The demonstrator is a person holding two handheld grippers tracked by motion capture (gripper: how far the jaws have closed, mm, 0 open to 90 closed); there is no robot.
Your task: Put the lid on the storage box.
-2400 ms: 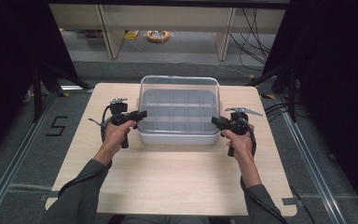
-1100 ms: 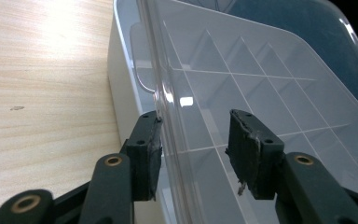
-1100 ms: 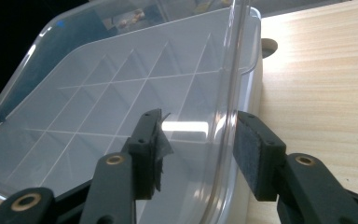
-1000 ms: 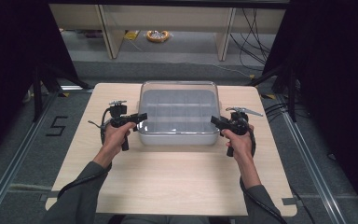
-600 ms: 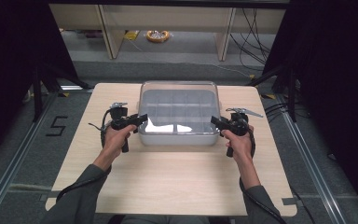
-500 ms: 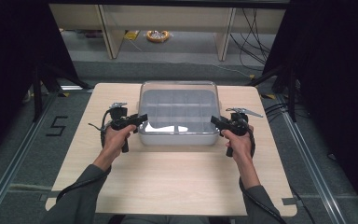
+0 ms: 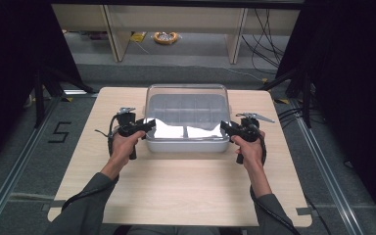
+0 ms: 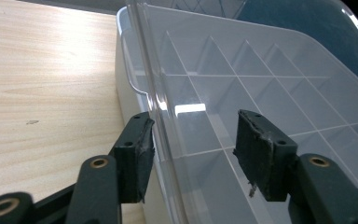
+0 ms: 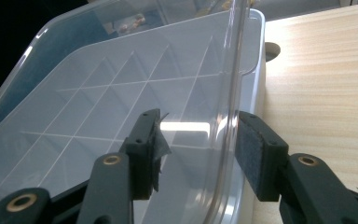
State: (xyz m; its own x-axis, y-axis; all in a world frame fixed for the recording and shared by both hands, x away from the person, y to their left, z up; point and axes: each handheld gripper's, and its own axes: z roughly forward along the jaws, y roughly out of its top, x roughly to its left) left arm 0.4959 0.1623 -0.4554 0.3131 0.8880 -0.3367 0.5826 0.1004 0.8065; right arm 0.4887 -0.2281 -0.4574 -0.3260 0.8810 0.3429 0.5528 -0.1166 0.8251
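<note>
we are working on the pale wooden counter [image 7: 176,196], where the translucent rectangular plastic bin [image 7: 186,142] is sitting toward the far middle, between our two hands. its clear ribbed plastic lid [image 7: 187,105] is standing tilted, raised at the near edge and leaning away from us, so white contents are showing through the gap at the front.

we judge that we are in the lid-lifting step, with the lid partway up and not yet clear of the bin.

the left hand-held gripper [image 8: 193,151] is straddling the lid's left rim with its jaws apart; one pad is touching the rim, the other is standing off it. the right hand-held gripper [image 9: 198,149] is doing the same on the right rim, jaws spread, so neither one is clamping yet.

the next move is calling, we think, for both pairs of jaws to be closing evenly on the thin rim, then both sides rising together, since an uneven pull could be twisting the lid or dragging the bin.
</note>
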